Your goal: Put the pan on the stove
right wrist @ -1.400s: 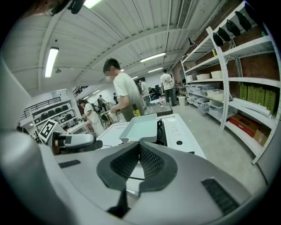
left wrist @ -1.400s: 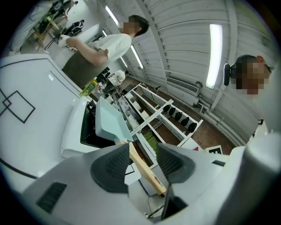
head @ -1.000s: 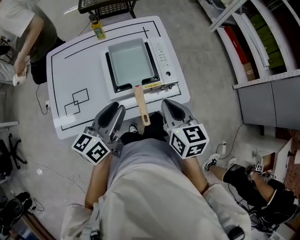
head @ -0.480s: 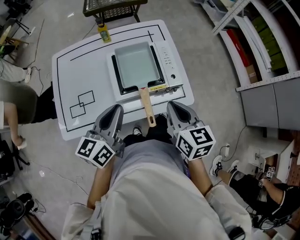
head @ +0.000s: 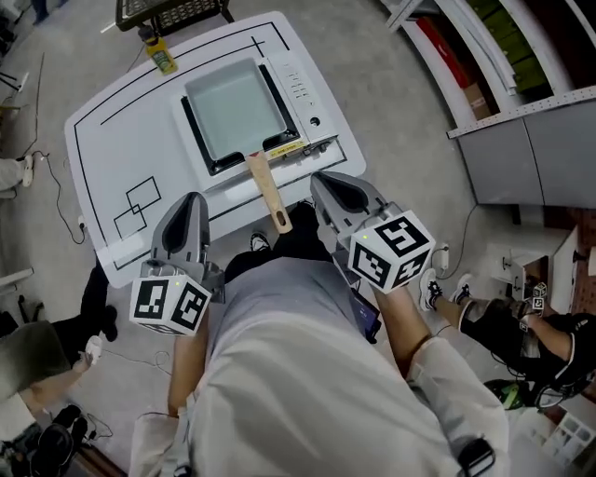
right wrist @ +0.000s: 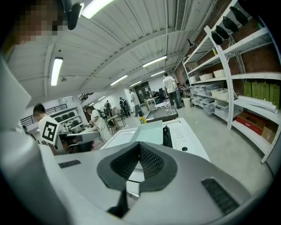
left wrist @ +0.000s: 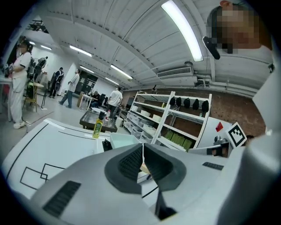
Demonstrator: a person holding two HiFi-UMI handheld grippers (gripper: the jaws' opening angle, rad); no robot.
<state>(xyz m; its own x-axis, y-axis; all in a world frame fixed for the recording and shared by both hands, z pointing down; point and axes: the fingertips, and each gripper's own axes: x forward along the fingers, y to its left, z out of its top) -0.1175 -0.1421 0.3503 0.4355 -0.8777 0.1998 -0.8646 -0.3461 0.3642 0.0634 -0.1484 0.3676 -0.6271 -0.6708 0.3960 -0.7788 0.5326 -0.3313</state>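
A square pale-green pan (head: 233,110) with a wooden handle (head: 266,193) sits on the white portable stove (head: 304,90), its handle sticking out over the near table edge. My left gripper (head: 191,201) hovers left of the handle, off the table's near edge. Its jaws have just been closing and now stand shut with nothing between them (left wrist: 142,147). My right gripper (head: 328,183) hangs right of the handle, also shut and empty (right wrist: 139,148). Past the jaws, the pan (right wrist: 149,131) and the stove's control panel (right wrist: 184,134) show in the right gripper view.
The stove stands on a white table (head: 121,140) marked with black lines. A yellow-green bottle (head: 160,54) stands at its far edge, a black wire cart (head: 172,11) behind it. Shelving (head: 466,56) runs along the right. A person (head: 535,335) sits low right.
The left gripper has drifted left, away from the pan handle, and its jaws have closed on nothing. The right gripper stays beside the handle. The head view has shifted.
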